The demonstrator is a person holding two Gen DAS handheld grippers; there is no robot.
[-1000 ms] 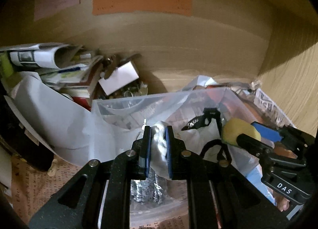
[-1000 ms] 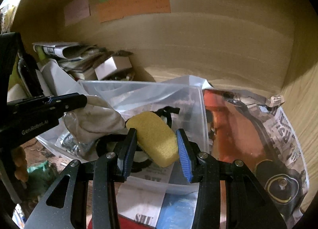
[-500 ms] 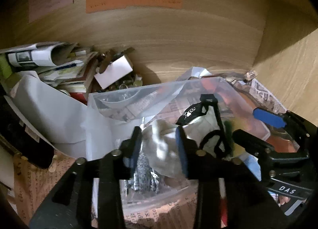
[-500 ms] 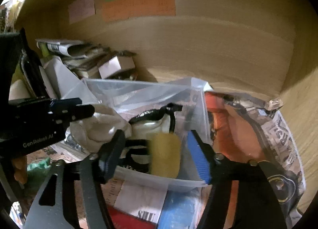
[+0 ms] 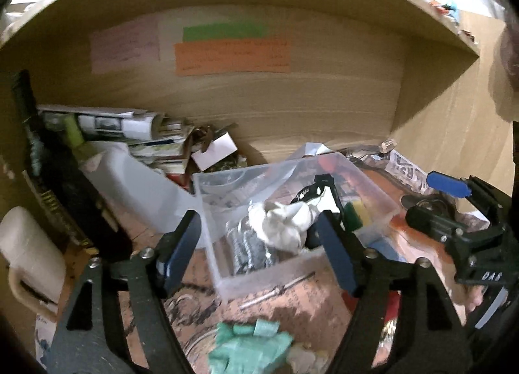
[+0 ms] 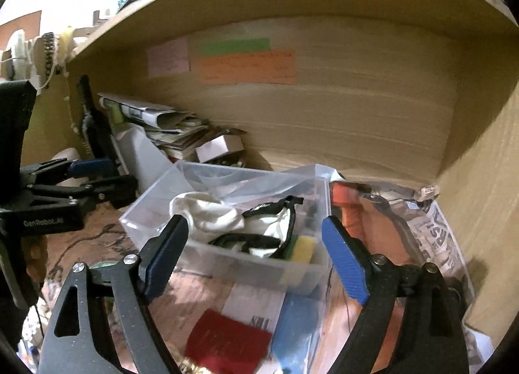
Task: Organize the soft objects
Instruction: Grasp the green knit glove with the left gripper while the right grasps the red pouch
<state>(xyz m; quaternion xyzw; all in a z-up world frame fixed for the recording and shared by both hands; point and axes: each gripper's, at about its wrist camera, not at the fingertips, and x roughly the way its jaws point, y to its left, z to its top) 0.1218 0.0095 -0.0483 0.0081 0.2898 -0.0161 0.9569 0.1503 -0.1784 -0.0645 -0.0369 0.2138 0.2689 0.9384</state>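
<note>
A clear plastic bin point(image 5: 220, 280) point(image 6: 227, 257) stands on the wooden shelf. In it lie a crumpled white cloth point(image 5: 285, 221) point(image 6: 207, 215), a yellow-and-green sponge point(image 5: 355, 213) point(image 6: 303, 249) and a white item with black straps point(image 6: 275, 231). My left gripper point(image 5: 259, 244) is open and empty, just in front of the bin. My right gripper point(image 6: 253, 254) is open and empty, in front of the bin's near wall. Each gripper shows in the other's view, the right one point(image 5: 454, 208) and the left one point(image 6: 90, 176).
A mint-green cloth point(image 5: 249, 344) lies on the shelf floor in front of the bin. Newspapers and a small white box point(image 5: 214, 148) are piled at the back left. Red and blue flat items point(image 6: 227, 338) lie near the front. Shelf walls close in behind and right.
Both grippers opened and pulled back from the bin. The white cloth left my left gripper and the sponge left my right gripper; both now lie in the bin.
</note>
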